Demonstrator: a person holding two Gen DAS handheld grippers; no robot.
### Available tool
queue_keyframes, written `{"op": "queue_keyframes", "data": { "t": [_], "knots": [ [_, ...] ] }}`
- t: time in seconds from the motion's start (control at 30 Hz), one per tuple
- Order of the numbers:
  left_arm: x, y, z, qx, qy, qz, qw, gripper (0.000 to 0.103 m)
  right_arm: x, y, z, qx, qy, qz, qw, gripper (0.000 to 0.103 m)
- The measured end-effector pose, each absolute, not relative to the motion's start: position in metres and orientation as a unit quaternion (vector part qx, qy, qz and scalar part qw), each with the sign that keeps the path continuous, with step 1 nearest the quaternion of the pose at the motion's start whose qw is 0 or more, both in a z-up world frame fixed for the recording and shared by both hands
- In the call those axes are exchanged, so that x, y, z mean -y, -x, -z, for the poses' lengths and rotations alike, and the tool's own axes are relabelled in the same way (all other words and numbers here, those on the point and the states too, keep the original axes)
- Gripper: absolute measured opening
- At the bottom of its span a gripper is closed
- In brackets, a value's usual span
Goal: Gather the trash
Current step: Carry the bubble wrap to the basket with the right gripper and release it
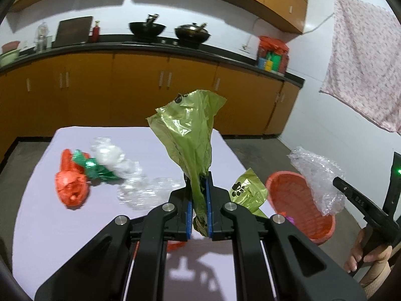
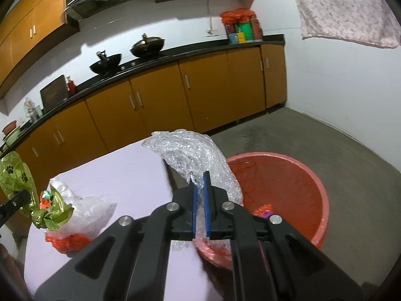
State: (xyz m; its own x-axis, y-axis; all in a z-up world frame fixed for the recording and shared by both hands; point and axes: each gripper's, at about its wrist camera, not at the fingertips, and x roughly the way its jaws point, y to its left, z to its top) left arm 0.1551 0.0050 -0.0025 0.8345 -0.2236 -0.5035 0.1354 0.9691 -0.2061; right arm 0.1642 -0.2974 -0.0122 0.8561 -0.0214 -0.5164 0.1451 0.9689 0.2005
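A black kitchen counter (image 1: pixel 150 46) over orange cabinets carries two dark woks (image 1: pixel 147 28) and a red bottle (image 1: pixel 95 32); a pale floral cloth (image 1: pixel 363 62) hangs right of it.

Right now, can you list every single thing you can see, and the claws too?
green paw-print bag: one, olive green, pinched in the left claw above the table
bubble wrap: one piece, clear, pinched in the right claw by the basin
basin: one, red-orange, on the floor beside the table, some bits inside
table: one, pale lilac top
red bag: one, crumpled, on the table
green foil wrapper: one, shiny green, beside the red bag
clear plastic: several crumpled pieces, on the table
woks: two, black, on the stove
cabinets: orange-brown, under the black counter
cloth: one, pink patterned, hanging on the wall
left claw: shut on the bag
right claw: shut on the wrap
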Motion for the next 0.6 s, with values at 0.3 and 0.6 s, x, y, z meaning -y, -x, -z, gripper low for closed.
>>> {"op": "queue_keyframes", "data": {
  "t": [0.3, 0.6],
  "knots": [
    [0.046, -0.170, 0.007, -0.277, 0.052, 0.143, 0.949, 0.008, 0.331, -0.164, 0.022, -0.267, -0.130, 0.081, 0.951, 0.007],
    [0.099, -0.191, 0.017, -0.293, 0.028, 0.192, 0.936, 0.008, 0.359, -0.162, 0.030, -0.266, -0.137, 0.106, 0.948, 0.007]
  ]
}}
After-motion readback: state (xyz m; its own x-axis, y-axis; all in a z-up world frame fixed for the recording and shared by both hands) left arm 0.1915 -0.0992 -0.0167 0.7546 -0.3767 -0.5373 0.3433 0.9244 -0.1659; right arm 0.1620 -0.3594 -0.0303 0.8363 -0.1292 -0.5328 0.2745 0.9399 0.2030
